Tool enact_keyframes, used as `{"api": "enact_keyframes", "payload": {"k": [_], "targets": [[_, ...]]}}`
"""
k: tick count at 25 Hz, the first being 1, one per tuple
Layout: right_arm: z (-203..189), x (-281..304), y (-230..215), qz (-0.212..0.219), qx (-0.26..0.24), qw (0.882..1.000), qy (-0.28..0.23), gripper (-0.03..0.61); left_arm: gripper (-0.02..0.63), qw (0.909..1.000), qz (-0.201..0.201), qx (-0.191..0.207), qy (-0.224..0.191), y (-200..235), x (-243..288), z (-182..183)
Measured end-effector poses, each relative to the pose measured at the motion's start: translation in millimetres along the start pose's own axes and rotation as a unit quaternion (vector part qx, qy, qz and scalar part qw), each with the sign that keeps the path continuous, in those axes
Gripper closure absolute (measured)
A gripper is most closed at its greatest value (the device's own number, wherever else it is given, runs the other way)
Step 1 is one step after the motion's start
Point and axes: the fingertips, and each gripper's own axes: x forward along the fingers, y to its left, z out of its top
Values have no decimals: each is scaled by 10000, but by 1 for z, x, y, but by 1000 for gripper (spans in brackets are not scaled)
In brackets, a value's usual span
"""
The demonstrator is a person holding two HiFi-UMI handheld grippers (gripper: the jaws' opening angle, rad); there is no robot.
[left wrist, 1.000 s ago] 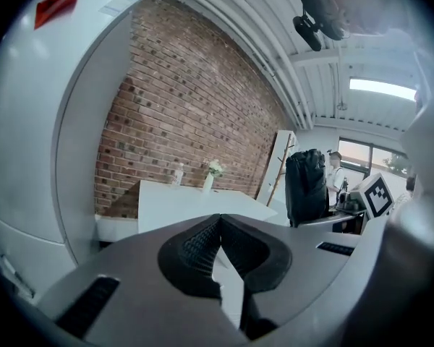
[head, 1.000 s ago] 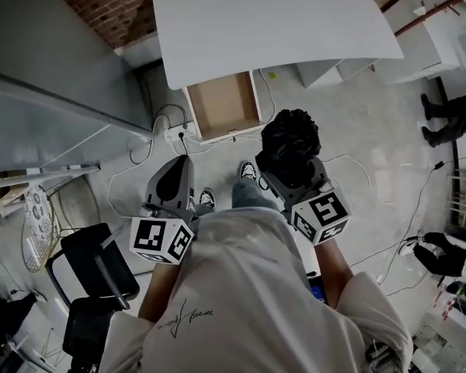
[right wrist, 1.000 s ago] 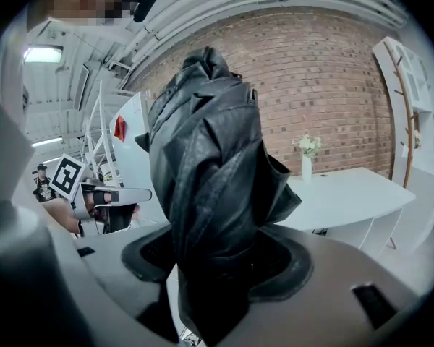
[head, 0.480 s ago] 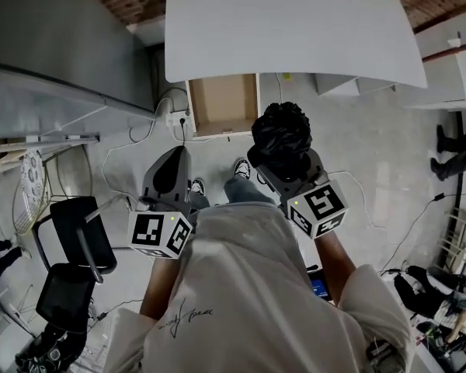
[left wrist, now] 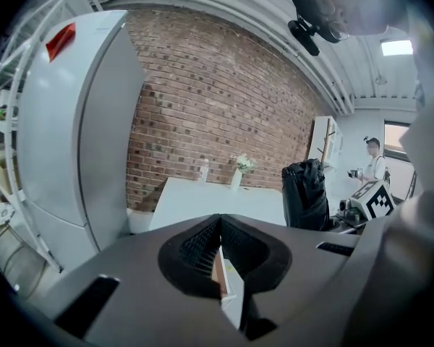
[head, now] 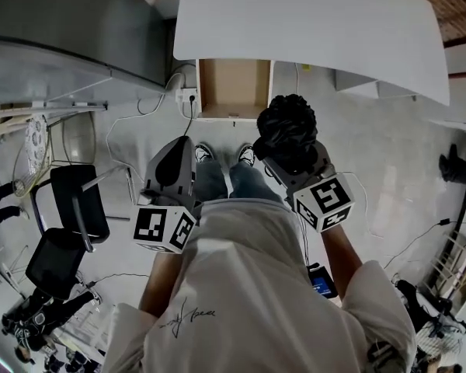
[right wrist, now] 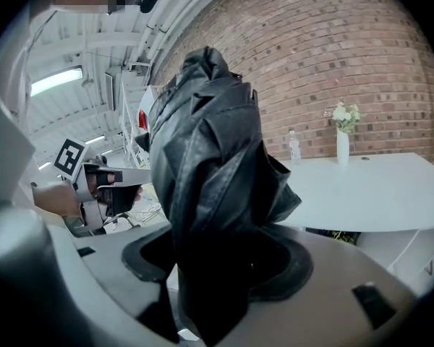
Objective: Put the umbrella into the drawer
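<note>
Right gripper: clamped on the folded black umbrella.
Left gripper: closed, empty.
Risk: umbrella may catch the front edge of the drawer if lowered too early.

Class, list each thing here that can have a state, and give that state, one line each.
left tool: shut, nothing between its jaws.
right tool: shut on the umbrella.
umbrella: folded, held upright.
drawer: pulled open, nothing visible inside.
</note>
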Motion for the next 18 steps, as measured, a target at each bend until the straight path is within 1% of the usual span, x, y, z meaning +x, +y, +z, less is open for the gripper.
{"api": "enact_keyframes", "payload": {"k": [4, 6, 12, 15, 18], "targets": [[-12, 18, -7, 80, -4, 9999, 76, 295, 597, 9999, 65, 53, 118, 10, 8, -10], [-13, 26, -9, 105, 16, 9999, 96, 295, 597, 9998, 48, 109, 148, 14, 12, -9], [-12, 20, -10, 169, -6, 9998, 143, 295, 597, 9997, -64, 146, 175, -1, 11, -2], [-14, 20, -11, 219, 27, 9996, 168, 295, 597, 9995, -184, 104, 224, -4, 14, -10], [-16, 32, -10, 263, 5, 9995, 192, 295, 597, 9993, -188, 68, 307, 7, 18, -20]]}}
